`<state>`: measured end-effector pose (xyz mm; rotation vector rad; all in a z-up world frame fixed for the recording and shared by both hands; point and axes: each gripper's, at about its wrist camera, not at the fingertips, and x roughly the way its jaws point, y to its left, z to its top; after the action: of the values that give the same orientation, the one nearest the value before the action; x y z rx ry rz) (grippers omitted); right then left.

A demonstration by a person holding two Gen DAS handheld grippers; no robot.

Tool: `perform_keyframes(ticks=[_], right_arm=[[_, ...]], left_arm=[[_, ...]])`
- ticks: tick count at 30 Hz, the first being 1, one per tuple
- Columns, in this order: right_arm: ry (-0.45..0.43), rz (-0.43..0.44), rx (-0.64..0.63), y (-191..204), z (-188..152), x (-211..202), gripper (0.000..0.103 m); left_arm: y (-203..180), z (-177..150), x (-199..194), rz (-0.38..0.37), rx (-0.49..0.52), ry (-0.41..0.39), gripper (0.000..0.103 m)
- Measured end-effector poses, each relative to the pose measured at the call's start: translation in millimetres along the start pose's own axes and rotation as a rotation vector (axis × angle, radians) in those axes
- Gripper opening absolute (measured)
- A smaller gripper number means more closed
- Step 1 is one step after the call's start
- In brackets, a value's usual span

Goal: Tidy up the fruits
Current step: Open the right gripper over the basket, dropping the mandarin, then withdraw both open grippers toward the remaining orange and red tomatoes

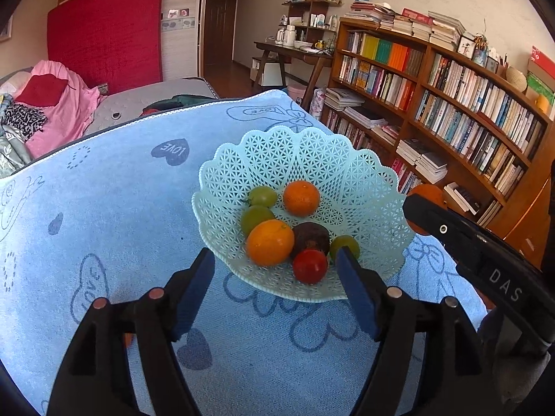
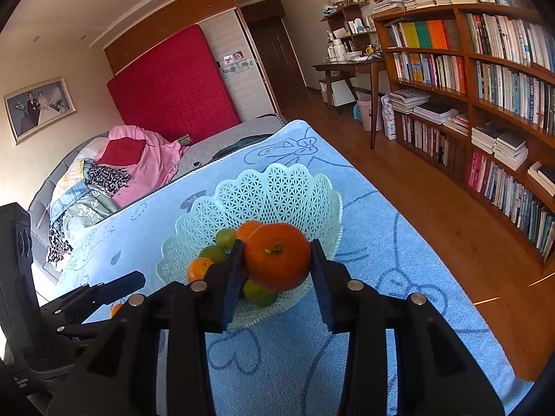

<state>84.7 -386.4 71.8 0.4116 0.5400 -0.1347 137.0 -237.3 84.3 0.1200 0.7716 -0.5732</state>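
Observation:
A pale green lattice basket [image 1: 347, 159] stands on the blue towel [image 1: 121, 208]. It holds several fruits: a mandarin [image 1: 301, 197], a larger orange [image 1: 270, 242], a red tomato [image 1: 309, 266], a dark fruit [image 1: 310, 237] and three green ones. My left gripper [image 1: 275, 260] hangs open over the basket's near rim, with nothing between its blue pads. My right gripper [image 2: 277, 253] is shut on an orange [image 2: 277, 256], held above the basket [image 2: 277, 187] at its near side. In the left wrist view that orange [image 1: 425, 190] peeks out behind the right gripper's finger [image 1: 433, 222].
The blue towel [image 2: 381, 242] covers a table with its edge close on the right, and wooden floor [image 2: 433, 208] lies beyond. A small orange fruit [image 2: 116, 308] lies on the towel by the left gripper. Bookshelves [image 2: 485, 104] line the right wall; a bed [image 2: 138, 159] stands behind.

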Motion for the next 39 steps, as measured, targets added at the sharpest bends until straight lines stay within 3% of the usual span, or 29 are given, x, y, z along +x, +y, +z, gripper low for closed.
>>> perform_keyframes(ticks=[6,9,27,31,39], right_arm=[[0.005,-0.013,0.029,-4.9,-1.1,2.5,0.04],[-0.01,-0.016,0.043,-8.0,-1.8,-0.5,0.05],[0.003,-0.003,0.044,1.2,-9.0,-4.2,0.05],[0.003,0.001,0.042,4.2,-11.0,-6.0,0.055],[0.008,0.011,0.027,14.7,-16.1,-10.6,0.056]], left_arm=[[4.9,-1.7,-0.4,0.022,-0.016,0.007,0.082],[7.1,-2.2,-0.5,0.031,-0.025,0.014,0.083],[14.9,-7.4,-7.9,0.11,-0.012,0.01,0.087],[15.8,-8.6,-12.3,0.133,0.0,0.001,0.087],[20.2,-12.4,-23.1,0.145,-0.002,-0.009,0.09]])
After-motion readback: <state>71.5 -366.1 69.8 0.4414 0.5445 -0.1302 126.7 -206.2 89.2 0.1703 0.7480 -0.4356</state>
